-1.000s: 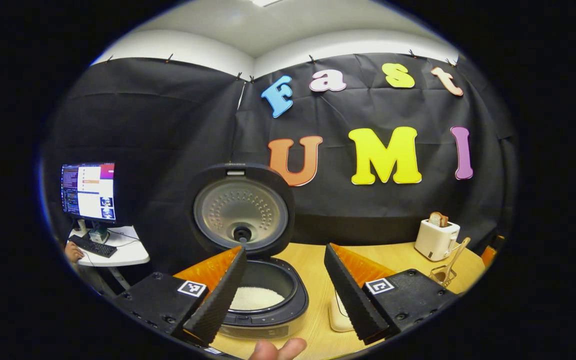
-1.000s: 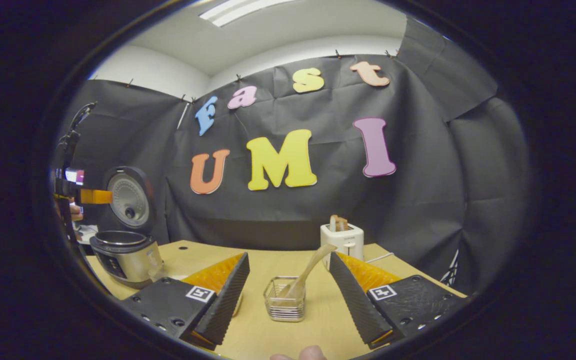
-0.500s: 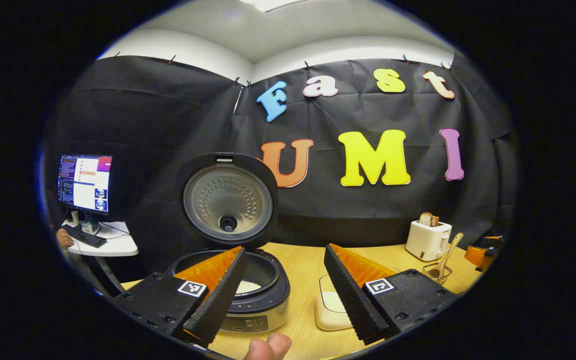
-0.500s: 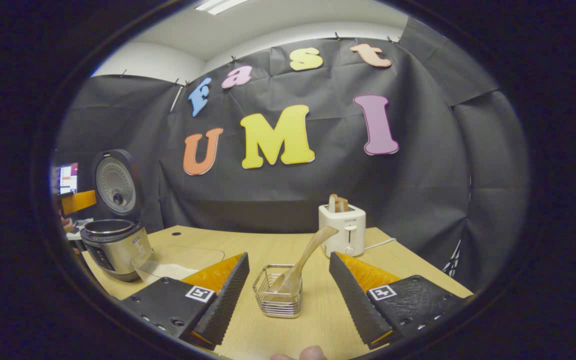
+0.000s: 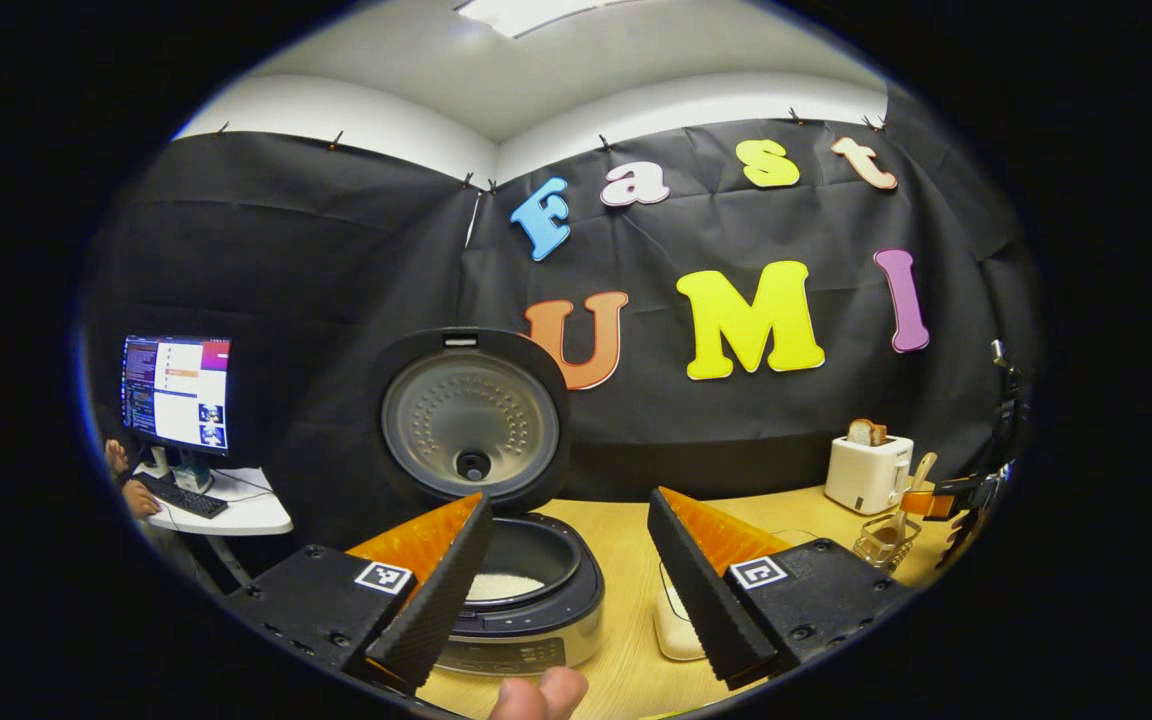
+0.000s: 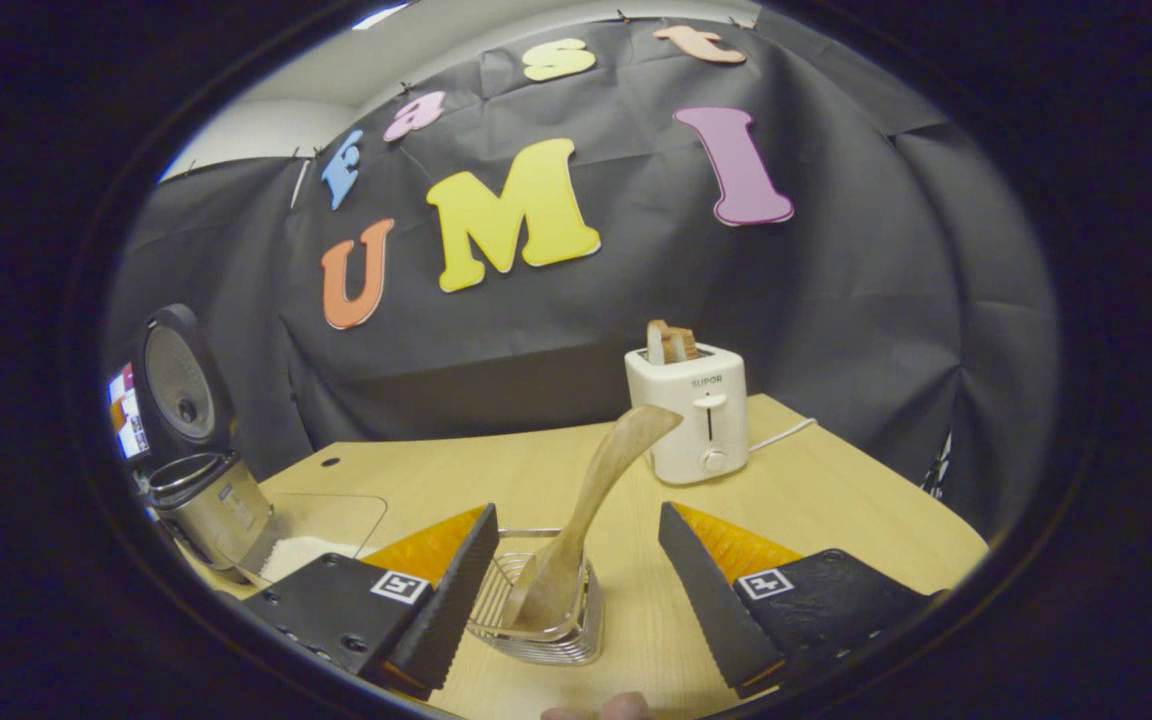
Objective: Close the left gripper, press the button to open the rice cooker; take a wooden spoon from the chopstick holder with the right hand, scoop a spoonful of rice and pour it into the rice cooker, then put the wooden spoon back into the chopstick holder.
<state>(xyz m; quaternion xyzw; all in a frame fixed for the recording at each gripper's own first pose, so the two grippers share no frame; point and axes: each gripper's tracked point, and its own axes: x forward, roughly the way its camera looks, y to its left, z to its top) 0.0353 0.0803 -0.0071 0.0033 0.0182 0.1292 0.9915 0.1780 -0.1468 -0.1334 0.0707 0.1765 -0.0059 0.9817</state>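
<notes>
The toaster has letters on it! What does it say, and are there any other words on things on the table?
"SUPOR": on the front of the white toaster, above its lever, in the right gripper view.
Rice cooker front panel: markings too small and blurred to read.
Square black-and-white tags on each hand-held gripper: patterns, not words.

Each gripper, left gripper [image 5: 566,590] and right gripper [image 6: 576,600], has black screwed blocks with square tags and ribbed wedge fingers
</notes>
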